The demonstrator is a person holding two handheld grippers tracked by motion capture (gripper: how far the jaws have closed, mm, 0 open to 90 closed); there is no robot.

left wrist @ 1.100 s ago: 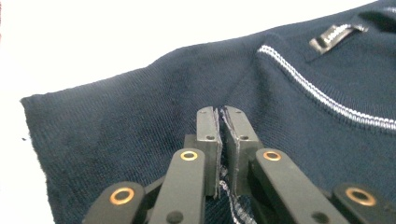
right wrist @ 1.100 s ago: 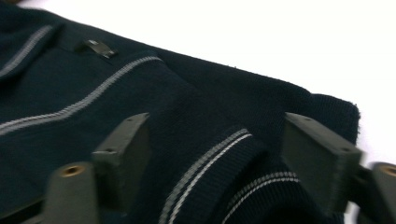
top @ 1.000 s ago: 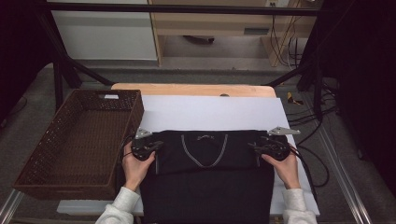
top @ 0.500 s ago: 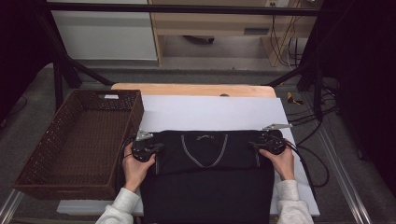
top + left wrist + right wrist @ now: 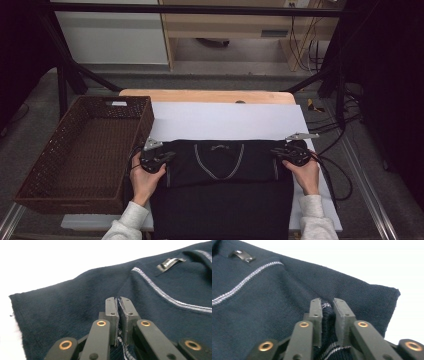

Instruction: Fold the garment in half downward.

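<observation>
The right gripper [image 5: 327, 304] has just been closing and now pinches the dark sweater [image 5: 220, 165] at 3 o'clock; the left gripper [image 5: 117, 302] clamps it at 9 o'clock, so it looks ready for folding.

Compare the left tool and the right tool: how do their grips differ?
The left tool is shut tight on the jumper's fabric; the right tool has just been closing, a thicker fold bunched between its jaws. Left sits near the basket, right doesn't. Both grasp shoulder seams.
</observation>
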